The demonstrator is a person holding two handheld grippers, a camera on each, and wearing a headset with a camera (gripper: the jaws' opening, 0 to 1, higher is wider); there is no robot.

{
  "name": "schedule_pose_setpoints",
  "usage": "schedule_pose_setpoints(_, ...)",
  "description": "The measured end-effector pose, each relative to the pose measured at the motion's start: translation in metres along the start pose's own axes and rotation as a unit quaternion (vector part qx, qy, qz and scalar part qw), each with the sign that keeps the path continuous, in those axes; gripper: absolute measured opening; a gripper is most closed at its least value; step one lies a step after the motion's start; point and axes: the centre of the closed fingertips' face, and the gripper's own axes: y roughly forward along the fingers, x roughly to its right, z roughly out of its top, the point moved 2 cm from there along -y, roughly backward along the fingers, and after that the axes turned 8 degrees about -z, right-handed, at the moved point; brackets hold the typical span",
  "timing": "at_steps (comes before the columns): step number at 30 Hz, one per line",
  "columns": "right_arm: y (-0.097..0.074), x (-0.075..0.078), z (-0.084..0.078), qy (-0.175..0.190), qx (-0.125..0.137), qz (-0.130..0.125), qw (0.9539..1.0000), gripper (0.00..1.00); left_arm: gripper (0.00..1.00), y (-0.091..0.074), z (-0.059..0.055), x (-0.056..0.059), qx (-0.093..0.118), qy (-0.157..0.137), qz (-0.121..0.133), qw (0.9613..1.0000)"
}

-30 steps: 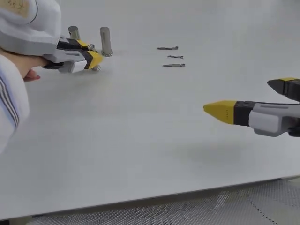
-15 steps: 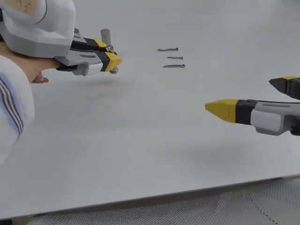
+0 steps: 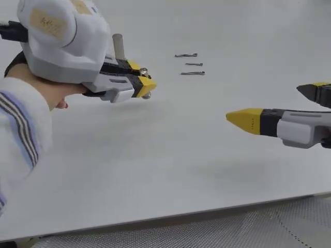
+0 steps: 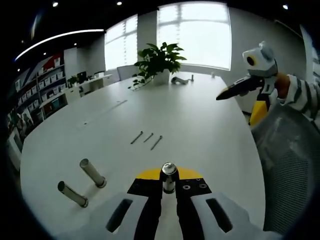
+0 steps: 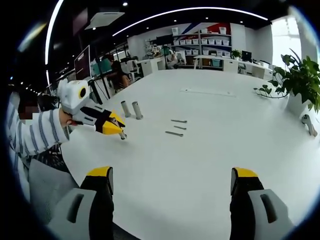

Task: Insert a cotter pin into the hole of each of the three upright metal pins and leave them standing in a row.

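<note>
Pinching a metal pin (image 4: 169, 172), probably heavy, stiff and slick, mid-shaft in the closed fingers of the left gripper (image 3: 145, 88) at upper left, cotter pins (image 3: 190, 64) lying upper centre, fingers of the right gripper (image 5: 172, 175) gaping empty.

Counted: metal pin (image 4: 92, 172), three; cotter pin (image 3: 192, 64), three; gripper, two, being left gripper (image 3: 146, 87) and right gripper (image 5: 171, 173); potted plant (image 4: 157, 60), one.
</note>
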Motion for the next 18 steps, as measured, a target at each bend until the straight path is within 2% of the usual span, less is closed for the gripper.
schedule_pose_setpoints(4,0.0,-0.001,0.0,0.001,0.0,0.001,1.0,0.97,0.05,0.008,-0.002,0.01,-0.004,0.002,-0.007,1.0)
schedule_pose_setpoints(8,0.0,-0.001,0.0,0.0,-0.001,0.001,1.0,0.97,0.05,0.01,-0.008,0.008,-0.009,-0.006,-0.008,0.9999)
schedule_pose_setpoints(18,0.001,-0.001,-0.002,0.001,-0.002,0.003,1.0,0.97,0.05,0.02,-0.018,0.017,-0.025,0.005,-0.016,0.9995)
